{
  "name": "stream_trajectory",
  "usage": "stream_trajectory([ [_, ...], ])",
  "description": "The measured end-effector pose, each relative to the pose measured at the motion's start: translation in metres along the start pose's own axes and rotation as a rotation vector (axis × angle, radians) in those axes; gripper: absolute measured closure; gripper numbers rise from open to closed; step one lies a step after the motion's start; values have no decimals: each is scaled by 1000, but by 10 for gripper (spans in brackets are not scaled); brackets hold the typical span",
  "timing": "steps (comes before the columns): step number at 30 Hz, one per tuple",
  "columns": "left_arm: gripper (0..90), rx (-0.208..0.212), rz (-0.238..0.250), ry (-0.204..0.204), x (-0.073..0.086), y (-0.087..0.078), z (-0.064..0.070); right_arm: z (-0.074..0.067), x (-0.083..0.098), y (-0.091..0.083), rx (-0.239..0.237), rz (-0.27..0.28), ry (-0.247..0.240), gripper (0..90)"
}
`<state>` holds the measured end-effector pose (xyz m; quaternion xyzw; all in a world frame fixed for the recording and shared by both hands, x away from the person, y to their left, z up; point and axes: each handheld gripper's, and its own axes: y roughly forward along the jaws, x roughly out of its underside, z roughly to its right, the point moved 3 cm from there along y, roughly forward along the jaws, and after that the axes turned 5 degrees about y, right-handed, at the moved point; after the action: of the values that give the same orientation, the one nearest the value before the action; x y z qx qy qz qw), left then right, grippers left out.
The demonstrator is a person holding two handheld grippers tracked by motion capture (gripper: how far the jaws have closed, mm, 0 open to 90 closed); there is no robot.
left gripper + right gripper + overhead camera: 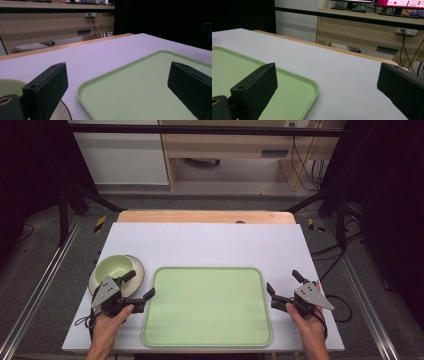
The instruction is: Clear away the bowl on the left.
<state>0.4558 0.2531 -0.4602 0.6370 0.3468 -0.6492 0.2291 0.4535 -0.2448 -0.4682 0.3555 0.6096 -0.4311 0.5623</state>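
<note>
L gripper (136,285), jaws spread, nothing between, sits w/ bowl (117,268) at its 11 o'clock, touching near jaw. Tray (207,306) at 3, long axis L-R. R gripper (284,286) also spread, farther off.

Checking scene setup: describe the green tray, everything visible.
The green tray is a pale green rectangle with rounded corners and a low raised rim, plastic by the look of it. It lies flat, nothing on it, on the white table cover at the near middle of the table. The left gripper is at its left edge, one jaw over the rim; whether it touches cannot be told. The right gripper stands just off its right edge. A green bowl on a plate sits to its left.
</note>
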Motion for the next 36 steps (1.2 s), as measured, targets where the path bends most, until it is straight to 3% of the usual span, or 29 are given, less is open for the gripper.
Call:
stream_trajectory([
  [7,37,0,-18,3,-2,2,-1,1,0,3,6,-8,3,35],
  [10,36,1,-44,36,-6,4,-3,1,0,5,13,-15,5,38],
  [13,38,6,-36,24,-12,3,-5,1,1,6,12,-32,12,38],
  [17,62,-47,-57,8,-23,8,-12,1,1,3,25,-34,19,38],
  [19,62,-46,-53,8,-27,9,-14,2,1,2,30,-33,15,38],
  [21,70,-53,-47,29,-36,11,-17,3,0,-1,39,-26,37,39],
  [22,71,-55,-48,50,-48,14,-22,4,0,-4,51,-24,52,39],
  [24,69,-52,-47,56,-53,15,-25,4,0,-5,55,-20,54,39],
  [27,69,-25,-108,66,-68,22,-36,5,-2,-9,64,-14,55,39],
  [28,61,-25,-144,87,-79,26,-43,5,-3,-12,73,-7,65,39],
  [29,60,-49,-149,121,-86,26,-46,5,-4,-12,74,-1,64,39],
  [31,63,-64,-153,135,-95,26,-52,7,-6,-13,81,9,67,39],
  [36,61,-83,-164,134,-94,23,-62,9,-3,-11,82,-3,69,39],
])
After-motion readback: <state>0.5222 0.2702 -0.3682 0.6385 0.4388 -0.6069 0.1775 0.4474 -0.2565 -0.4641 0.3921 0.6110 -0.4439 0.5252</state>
